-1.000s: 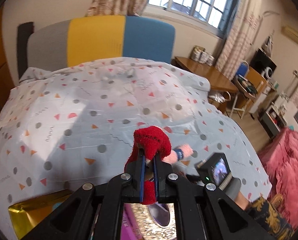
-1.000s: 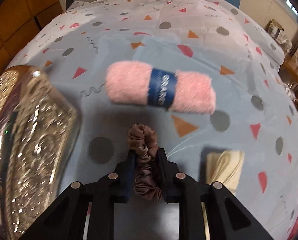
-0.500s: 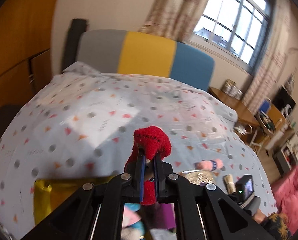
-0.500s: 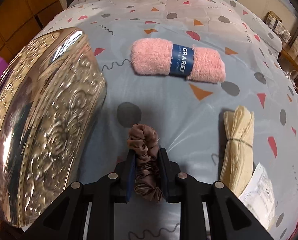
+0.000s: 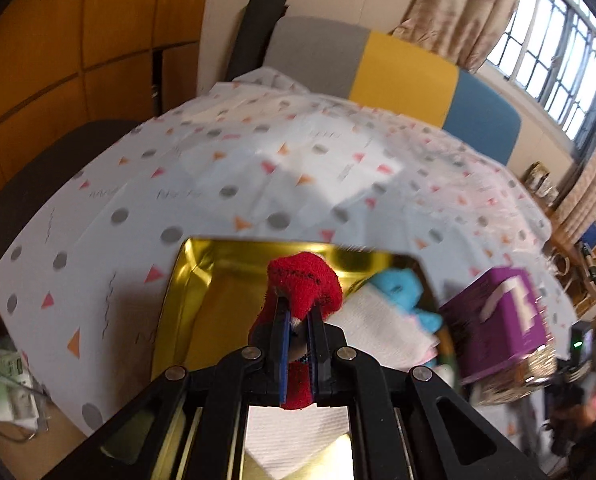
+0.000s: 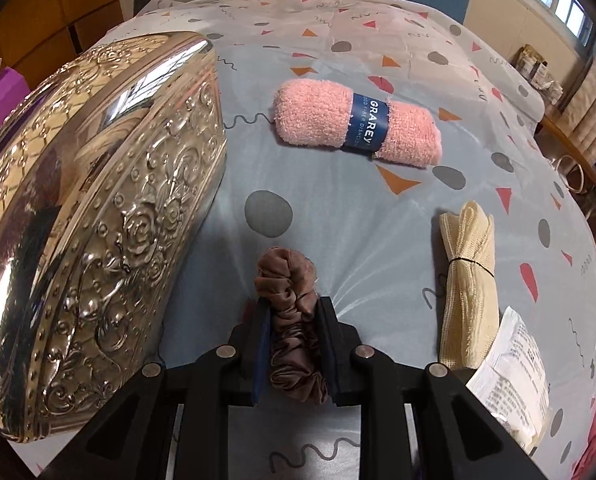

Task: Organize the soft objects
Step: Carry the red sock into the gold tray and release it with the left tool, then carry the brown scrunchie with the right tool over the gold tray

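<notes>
The only writing that reads is on the navy paper band around the pink rolled cloth (image 6: 356,125): "GRAREY", with smaller print that looks like "FIBER DISHCLO…". The white printed packet (image 6: 512,374) carries text too small to read. Taking the open gold tin (image 5: 201,276) as landmark: it holds a white textured cloth (image 5: 382,330) and, at its far right corner, a blue plush item (image 5: 402,288). Above it the left gripper (image 5: 298,314) has its fingers clamped on a red fuzzy cloth (image 5: 304,280), held over the tin's interior. Just right of the tin stands a purple box (image 5: 498,320), and beyond that lies the embossed silver lid (image 6: 85,216), upside-dome up on the bed. Right of the lid, the right gripper (image 6: 291,308) pinches a brown scrunchie (image 6: 287,280) just above the sheet; the pink cloth lies farther out, and a cream mesh cloth bundle (image 6: 468,280) tied with a thin band lies to the far right, with the packet beside its near end. All rests on a pale bedsheet (image 5: 177,176) printed with dots, triangles and squiggles, before a grey, yellow and blue headboard (image 5: 402,68), orange wood panels, curtains and a barred window (image 5: 554,52).
</notes>
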Motion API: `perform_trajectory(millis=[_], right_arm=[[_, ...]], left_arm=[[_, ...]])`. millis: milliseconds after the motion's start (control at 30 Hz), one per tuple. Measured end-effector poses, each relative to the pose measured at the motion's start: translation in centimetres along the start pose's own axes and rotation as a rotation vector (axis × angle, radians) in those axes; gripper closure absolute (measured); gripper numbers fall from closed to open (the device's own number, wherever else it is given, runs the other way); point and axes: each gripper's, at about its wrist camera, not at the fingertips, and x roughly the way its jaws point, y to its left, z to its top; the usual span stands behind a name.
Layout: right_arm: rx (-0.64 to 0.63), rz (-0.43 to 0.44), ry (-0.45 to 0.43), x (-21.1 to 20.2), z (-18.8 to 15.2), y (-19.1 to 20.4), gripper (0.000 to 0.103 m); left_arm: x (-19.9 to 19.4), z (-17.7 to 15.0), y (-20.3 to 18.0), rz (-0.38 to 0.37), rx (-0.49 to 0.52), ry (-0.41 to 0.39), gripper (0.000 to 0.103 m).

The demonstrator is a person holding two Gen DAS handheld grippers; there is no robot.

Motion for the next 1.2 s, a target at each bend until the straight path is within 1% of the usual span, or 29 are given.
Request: perform_trajectory(millis=[67, 200, 267, 333, 433, 500, 567, 600, 733, 800, 833, 867, 933, 1033, 1100, 1133, 1200], right_arm=[[0.004, -0.013, -0.009, -0.1, 0.1, 0.3, 0.08], [0.005, -0.066, -0.035, 0.2, 0.1, 1.0, 0.08], [0.01, -0.081, -0.043, 0.1, -0.2, 1.1, 0.08], [0.022, -0.082, -0.049, 0.3, -0.2, 1.3, 0.08], [0.034, -0.084, -0.053, 0.1, -0.4, 1.3, 0.08], [0.042, -0.084, -0.056, -0.1, -0.6, 1.4, 0.08], [0.042, -0.086, -0.059, 0.2, -0.5, 1.3, 0.08], [0.04, -0.089, -0.061, 0.4, -0.3, 1.4, 0.08], [0.034, -0.1, -0.066, 0.4, -0.4, 1.5, 0.08], [0.036, -0.1, -0.068, 0.4, -0.5, 1.6, 0.08], [0.036, -0.098, -0.067, 0.3, -0.5, 1.6, 0.08], [0.036, -0.098, -0.067, 0.3, -0.5, 1.6, 0.08], [0.038, -0.098, -0.069, 0.3, -0.6, 1.6, 0.08], [0.038, -0.098, -0.068, 0.3, -0.6, 1.6, 0.08], [0.04, -0.097, -0.067, 0.3, -0.6, 1.5, 0.08], [0.042, -0.098, -0.068, 0.2, -0.6, 1.5, 0.08], [0.05, -0.1, -0.068, 0.2, -0.6, 1.5, 0.08]], left_arm=[[1.3, -0.8, 0.3, 0.016, -0.002, 0.018, 0.095], [3.6, -2.4, 0.7, 0.055, -0.008, 0.051, 0.094], [3.9, -2.9, 0.7, 0.071, -0.004, 0.05, 0.091], [3.9, -3.4, 0.5, 0.092, 0.016, 0.031, 0.089], [3.5, -3.7, 0.3, 0.108, 0.035, 0.011, 0.089], [2.8, -3.8, 0.2, 0.121, 0.041, -0.018, 0.081], [2.3, -3.6, 0.3, 0.124, 0.042, -0.04, 0.055], [2.0, -3.5, 0.4, 0.13, 0.04, -0.054, 0.051], [0.9, -3.0, 0.4, 0.129, 0.038, -0.077, 0.05], [-0.1, -2.9, 0.1, 0.122, 0.043, -0.1, 0.047], [-0.8, -3.0, -0.1, 0.12, 0.045, -0.118, 0.04], [-1.3, -3.0, -0.3, 0.118, 0.043, -0.132, 0.031], [-2.5, -3.4, -0.6, 0.114, 0.034, -0.167, 0.024], [-3.6, -3.9, -1.2, 0.091, 0.033, -0.176, 0.022], [-4.1, -4.3, -1.7, 0.082, 0.033, -0.172, 0.017], [-4.3, -4.4, -1.9, 0.087, 0.035, -0.172, 0.012], [-4.7, -4.8, -2.3, 0.087, 0.04, -0.177, 0.01]])
